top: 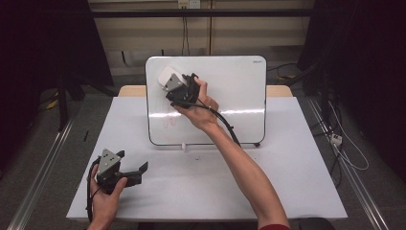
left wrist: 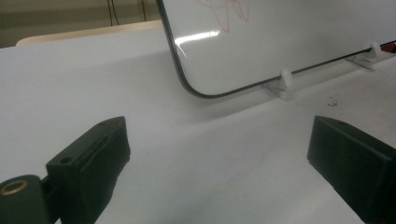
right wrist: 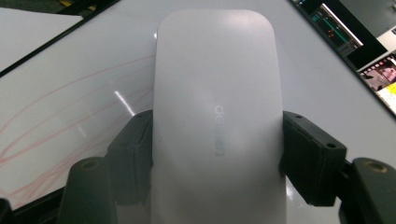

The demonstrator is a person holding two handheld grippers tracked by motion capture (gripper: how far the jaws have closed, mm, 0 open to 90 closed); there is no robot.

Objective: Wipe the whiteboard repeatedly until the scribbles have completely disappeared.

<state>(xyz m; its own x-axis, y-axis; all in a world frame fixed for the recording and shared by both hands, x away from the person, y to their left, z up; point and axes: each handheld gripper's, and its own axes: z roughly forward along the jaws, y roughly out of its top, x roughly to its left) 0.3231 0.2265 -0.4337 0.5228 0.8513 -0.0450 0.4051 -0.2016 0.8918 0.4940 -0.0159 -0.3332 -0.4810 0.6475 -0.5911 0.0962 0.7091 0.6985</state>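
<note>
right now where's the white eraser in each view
high view: eraser at the whiteboard's upper left, held in the right gripper.
left gripper view: not in it; the whiteboard's lower corner with red scribble is.
right gripper view: eraser in the centre, clamped between the fingers, flat on the whiteboard.
shared landmark: the whiteboard.

The eraser point(right wrist: 217, 116) is plain white with faint grey lettering on its back. The whiteboard point(top: 230, 96) is glossy white with a thin dark rim and pale red scribbles point(left wrist: 224, 11). The desk point(top: 287, 182) is white. Both grippers, left point(top: 131, 165) and right point(top: 179, 86), are black with grey plates.
</note>
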